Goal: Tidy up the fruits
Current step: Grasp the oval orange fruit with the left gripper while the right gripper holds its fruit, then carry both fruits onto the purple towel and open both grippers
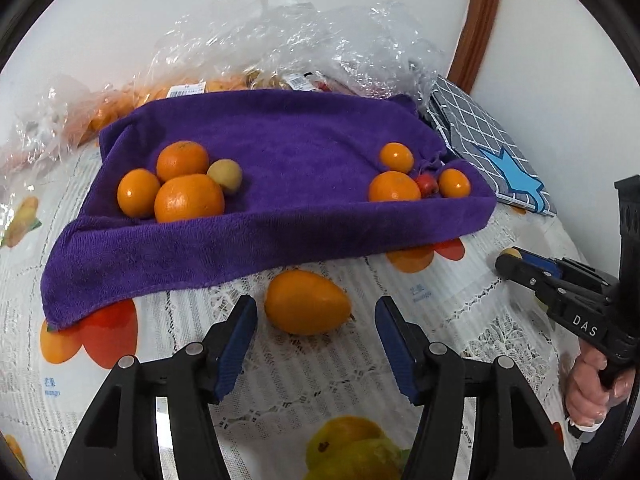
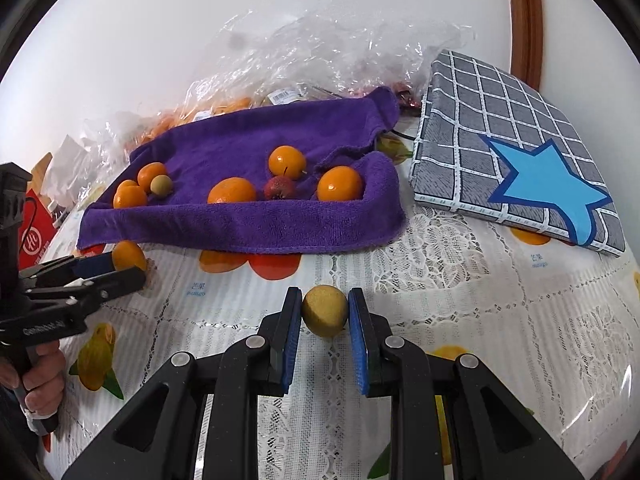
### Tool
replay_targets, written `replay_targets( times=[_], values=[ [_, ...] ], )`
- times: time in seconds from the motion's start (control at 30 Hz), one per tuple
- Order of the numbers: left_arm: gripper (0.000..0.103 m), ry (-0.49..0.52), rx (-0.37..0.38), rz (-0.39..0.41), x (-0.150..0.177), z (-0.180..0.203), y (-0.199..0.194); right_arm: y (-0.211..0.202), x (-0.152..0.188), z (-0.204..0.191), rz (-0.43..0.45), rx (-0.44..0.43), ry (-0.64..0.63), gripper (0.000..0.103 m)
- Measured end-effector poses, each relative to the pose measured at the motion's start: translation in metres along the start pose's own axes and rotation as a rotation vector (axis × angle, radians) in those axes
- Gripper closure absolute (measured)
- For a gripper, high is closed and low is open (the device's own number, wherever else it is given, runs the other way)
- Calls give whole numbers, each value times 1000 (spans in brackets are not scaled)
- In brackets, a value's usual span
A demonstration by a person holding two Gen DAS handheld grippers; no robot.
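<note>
Tablecloth [image 2: 460,280] of white lace-pattern plastic printed with mangoes and other fruit covers the table, which stands against a plain white wall [image 2: 160,40] with a brown wooden frame [image 2: 524,20] rising at the right. Crumpled clear plastic bags [image 2: 320,52], some holding orange fruit and bearing price labels, are heaped along the wall. A grey checked cushion with a blue star [image 2: 516,148] lies at the right, just beside a purple towel [image 1: 280,152] whose near edge is rolled up into a rim.

On the towel the fruit sits in two groups. At the left, three oranges [image 1: 188,196] crowd together with a small yellow-green fruit [image 1: 225,176] touching them. At the right, three smaller oranges [image 1: 394,188] surround a small red fruit [image 1: 427,185].

An oval orange fruit [image 1: 307,302] lies on the cloth just in front of the towel, ahead of the left hand-held gripper [image 1: 316,322], whose blue-padded jaws stand apart with nothing between them. The right hand-held gripper [image 2: 325,316] is clamped on a small round yellow-brown fruit [image 2: 324,315], dull-skinned and finely speckled, held at the tips of its blue pads low over the cloth in front of the towel. A person's hand [image 1: 592,384] grips the handle of that tool at the right edge of the left wrist view.
</note>
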State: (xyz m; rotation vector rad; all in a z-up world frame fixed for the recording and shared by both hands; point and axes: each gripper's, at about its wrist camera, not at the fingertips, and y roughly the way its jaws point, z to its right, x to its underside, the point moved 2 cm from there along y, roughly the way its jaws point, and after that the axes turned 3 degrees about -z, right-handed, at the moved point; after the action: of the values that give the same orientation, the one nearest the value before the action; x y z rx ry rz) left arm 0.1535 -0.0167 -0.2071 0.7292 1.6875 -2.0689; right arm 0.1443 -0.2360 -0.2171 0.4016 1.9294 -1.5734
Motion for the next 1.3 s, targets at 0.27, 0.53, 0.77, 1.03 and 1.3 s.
replay_targets(
  times=[0.27,0.53,0.77,1.03,1.3],
  values=[
    [62,-25,86,24,0,-5,-6,0,0,0,-5,-9,-2,80],
    [62,-163,143,152,5,-31,-29,0,0,1,3,-21,1,80],
    [62,-166,146,202,4,-33,-37,-7,0,7,38,-33,35,80],
    [62,-225,128,233,-1,-49,-41,-15,-4,6,47,-63,47,80],
    [62,-256,132,254,0,-59,-44,-30,-43,1,101,-36,50,80]
  ],
)
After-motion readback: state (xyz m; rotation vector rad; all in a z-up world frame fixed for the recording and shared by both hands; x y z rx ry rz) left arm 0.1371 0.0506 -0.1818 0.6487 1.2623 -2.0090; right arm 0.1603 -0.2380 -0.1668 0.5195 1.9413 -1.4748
